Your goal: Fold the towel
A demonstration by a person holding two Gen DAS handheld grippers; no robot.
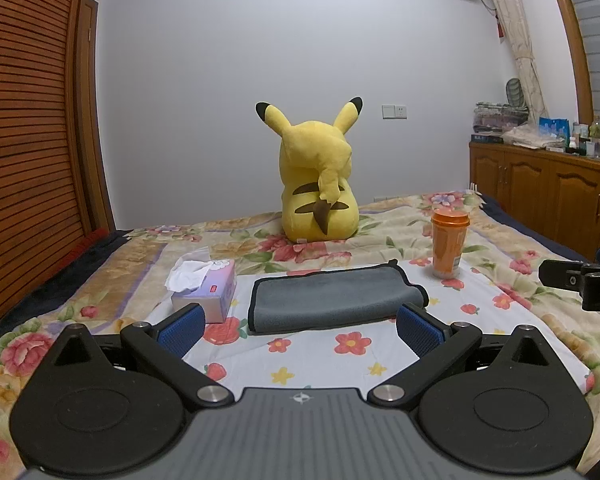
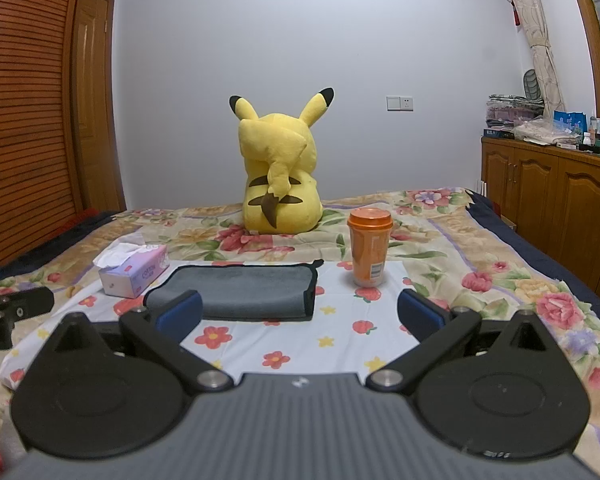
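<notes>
We see a folded grey microfibre towel [image 1: 332, 298] lying crosswise ahead of our left gripper [image 1: 300, 330] and right gripper [image 2: 300, 314] (both spread, empty), left one nearer

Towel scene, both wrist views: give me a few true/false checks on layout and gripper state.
1. The towel lies folded on the bed. True.
2. The left gripper is shut on the towel. False: open, holding nothing.
3. The cup stands upright right of the towel. True.
4. The tissue box sits on the towel. False: beside it, to its left.
5. The right gripper is open. True.
</notes>
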